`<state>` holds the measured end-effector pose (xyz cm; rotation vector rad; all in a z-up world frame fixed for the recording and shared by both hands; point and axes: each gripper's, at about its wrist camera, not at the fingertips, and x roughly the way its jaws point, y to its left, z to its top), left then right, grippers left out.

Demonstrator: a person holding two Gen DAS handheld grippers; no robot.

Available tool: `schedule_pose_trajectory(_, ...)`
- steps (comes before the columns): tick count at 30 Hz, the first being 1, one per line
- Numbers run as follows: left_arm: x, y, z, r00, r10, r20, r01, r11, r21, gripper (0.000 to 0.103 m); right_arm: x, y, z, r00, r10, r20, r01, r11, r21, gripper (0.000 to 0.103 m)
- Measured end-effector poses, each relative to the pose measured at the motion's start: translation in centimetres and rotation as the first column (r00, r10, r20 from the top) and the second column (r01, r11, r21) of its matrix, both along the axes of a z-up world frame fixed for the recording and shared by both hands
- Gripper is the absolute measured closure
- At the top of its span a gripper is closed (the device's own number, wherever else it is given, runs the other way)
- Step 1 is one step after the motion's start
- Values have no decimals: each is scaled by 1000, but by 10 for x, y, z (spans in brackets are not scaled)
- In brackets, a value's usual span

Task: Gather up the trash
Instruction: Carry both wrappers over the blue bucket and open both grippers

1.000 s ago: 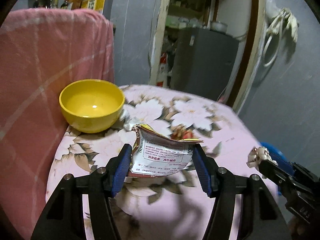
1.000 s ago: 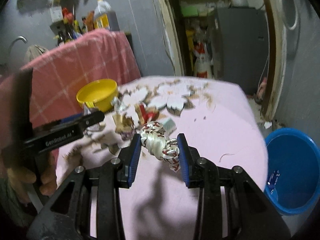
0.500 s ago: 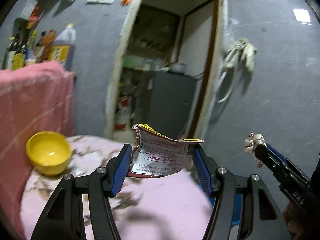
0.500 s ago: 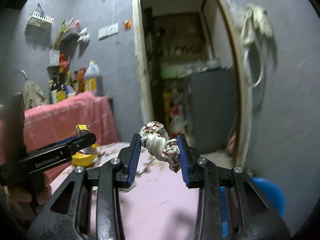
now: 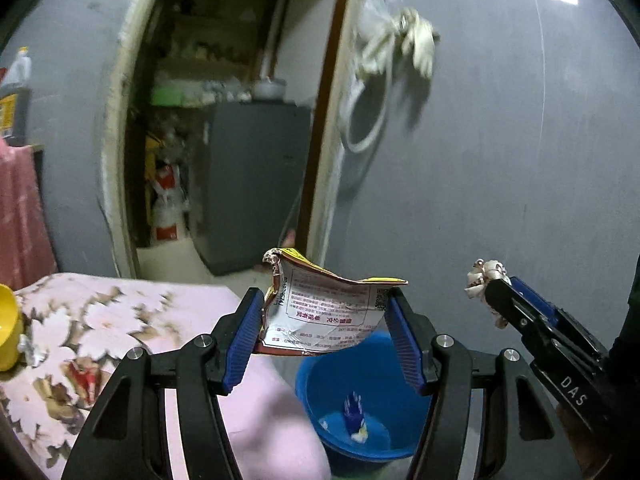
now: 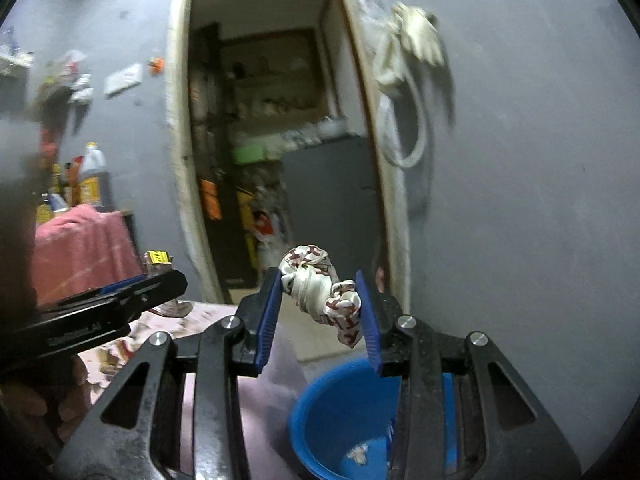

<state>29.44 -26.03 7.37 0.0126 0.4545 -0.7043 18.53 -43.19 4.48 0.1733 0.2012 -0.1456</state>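
Observation:
My left gripper [image 5: 326, 312] is shut on a torn snack packet [image 5: 324, 312] with printed text, held in the air above the blue bucket [image 5: 340, 380]. My right gripper [image 6: 320, 300] is shut on a knotted white-and-red wrapper [image 6: 320, 292], also above the blue bucket [image 6: 332, 412]. The bucket stands on the floor beside the table and holds a few scraps. The right gripper with its wrapper [image 5: 486, 284] shows at the right of the left wrist view. The left gripper [image 6: 120, 300] shows at the left of the right wrist view.
A table with a pink floral cloth [image 5: 100, 320] lies to the left, with small trash pieces and a yellow bowl [image 5: 6, 332] at its edge. A grey wall and an open doorway [image 5: 224, 140] are ahead. A pink draped cloth [image 6: 80, 248] is at left.
Both grippers have lifted off the table and swung right with their trash. The blue bucket is now directly below them, and the table has slid to the left.

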Motion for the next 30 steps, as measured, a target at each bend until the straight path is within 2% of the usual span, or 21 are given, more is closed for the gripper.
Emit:
schedule_pose_trajectory(5,21,-34,-28,995,-32,-93,39,996,75,47,11,-34,-31,995,-49,-85,57,995,83,39)
schedule_pose_trajectory(11,40,-59,-62,981,-55,-187,77,991,111,46,23,-62,-64,983,-66,-170,95,982,163,38)
schedule_pose_trajectory(14,45,-66,-75,972,-66,-225,95,988,122,41,26,-71,-73,978,-70,-197,108,977,187,36)
schedule_pose_trajectory(18,44,-68,-86,969,-68,-238,98,988,115,35,27,-79,-82,974,-75,-215,121,971,207,28)
schedule_pose_trajectory(22,43,-64,-89,970,-59,-234,88,990,113,35,27,-79,-81,973,-80,-216,127,968,215,25)
schedule_pose_trajectory(28,34,-48,-75,979,-27,-202,43,996,75,33,22,-71,-70,980,-81,-184,118,973,197,17)
schedule_pose_trajectory(30,29,-36,-67,984,-7,-179,17,999,52,31,19,-66,-64,983,-81,-168,113,975,190,11)
